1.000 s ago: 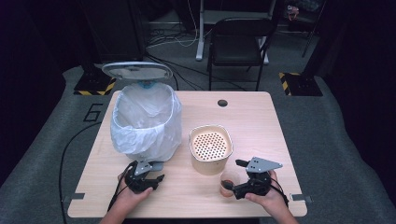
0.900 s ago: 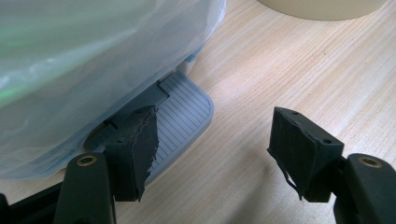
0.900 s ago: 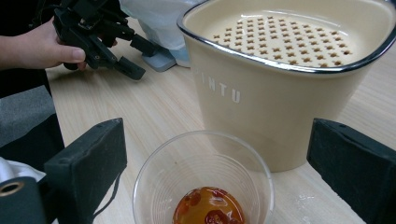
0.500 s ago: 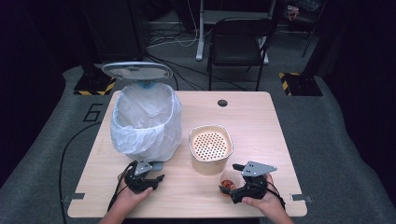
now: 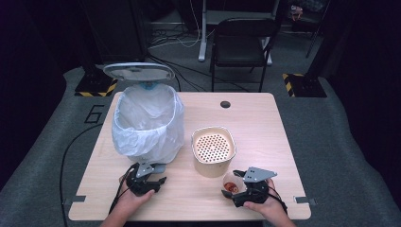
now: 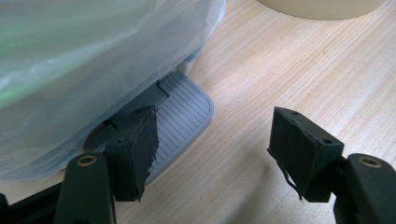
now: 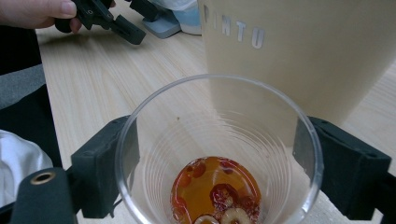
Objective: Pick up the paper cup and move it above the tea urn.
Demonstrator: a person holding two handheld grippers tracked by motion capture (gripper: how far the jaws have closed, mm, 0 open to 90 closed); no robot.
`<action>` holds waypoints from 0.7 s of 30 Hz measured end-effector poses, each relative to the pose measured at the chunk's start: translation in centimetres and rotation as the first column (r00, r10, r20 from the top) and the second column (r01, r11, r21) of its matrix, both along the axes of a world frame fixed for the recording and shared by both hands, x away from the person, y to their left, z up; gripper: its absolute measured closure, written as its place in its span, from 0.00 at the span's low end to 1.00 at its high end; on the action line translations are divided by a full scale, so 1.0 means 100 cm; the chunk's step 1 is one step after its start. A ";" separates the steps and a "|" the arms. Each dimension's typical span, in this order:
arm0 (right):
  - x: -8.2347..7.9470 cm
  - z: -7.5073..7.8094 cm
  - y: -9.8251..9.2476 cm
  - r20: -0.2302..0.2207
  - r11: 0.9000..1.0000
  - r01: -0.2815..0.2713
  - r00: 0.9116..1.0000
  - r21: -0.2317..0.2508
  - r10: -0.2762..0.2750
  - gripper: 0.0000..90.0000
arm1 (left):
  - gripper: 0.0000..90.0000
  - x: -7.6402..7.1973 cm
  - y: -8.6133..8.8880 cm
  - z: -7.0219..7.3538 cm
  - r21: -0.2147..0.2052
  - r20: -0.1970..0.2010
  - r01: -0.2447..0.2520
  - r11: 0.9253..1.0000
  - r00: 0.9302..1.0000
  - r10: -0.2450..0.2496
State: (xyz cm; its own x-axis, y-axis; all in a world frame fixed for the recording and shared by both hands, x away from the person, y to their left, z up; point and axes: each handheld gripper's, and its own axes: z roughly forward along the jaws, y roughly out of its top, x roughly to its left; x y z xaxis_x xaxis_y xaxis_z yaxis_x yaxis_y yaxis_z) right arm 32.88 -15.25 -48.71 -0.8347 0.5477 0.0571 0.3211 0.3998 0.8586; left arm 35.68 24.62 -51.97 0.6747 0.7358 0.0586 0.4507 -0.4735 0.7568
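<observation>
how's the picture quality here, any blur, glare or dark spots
High view: table well lit, room behind dark. Left gripper view: bin bag close and soft, with a green sheen. Right gripper view: clear cup sharp, its rim catching light; the hand at the top edge blurred.

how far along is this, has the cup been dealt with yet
Done: the bin's lid stands open. In hand: the right claw has been closing, its pads now against the clear cup of reddish liquid and fruit. Left, probably: lifting and emptying it, perhaps through the strainer tub. The left claw is open at the pedal.
</observation>
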 end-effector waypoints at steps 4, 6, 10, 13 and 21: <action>0.000 -0.003 0.001 -0.001 1.000 -0.013 1.000 -0.010 0.013 0.18 | 0.36 0.000 0.000 0.000 -0.002 0.003 -0.002 1.000 1.000 0.002; -0.001 -0.005 0.002 -0.010 1.000 -0.019 1.000 -0.025 0.019 0.19 | 0.36 0.000 0.000 0.000 -0.003 0.002 -0.002 1.000 1.000 0.002; -0.001 -0.008 0.004 -0.013 0.998 -0.038 0.999 -0.044 0.037 0.23 | 0.36 0.000 0.000 0.000 -0.002 0.003 -0.002 1.000 1.000 0.002; -0.001 -0.008 0.004 -0.004 0.998 -0.037 0.999 -0.054 0.037 0.27 | 0.36 0.000 0.000 0.000 -0.002 0.003 -0.002 1.000 1.000 0.002; 0.001 -0.007 0.002 -0.001 0.998 -0.042 0.999 -0.057 0.042 0.36 | 0.36 0.000 0.000 0.000 0.000 0.002 -0.003 1.000 1.000 0.003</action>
State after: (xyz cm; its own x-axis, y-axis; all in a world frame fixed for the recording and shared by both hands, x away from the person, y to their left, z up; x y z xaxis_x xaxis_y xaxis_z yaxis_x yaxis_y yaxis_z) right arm 32.94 -15.05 -49.43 -0.8571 0.5144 0.0266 0.3025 0.4608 0.8344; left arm 35.67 24.60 -51.98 0.6726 0.7375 0.0600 0.4506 -0.4726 0.7574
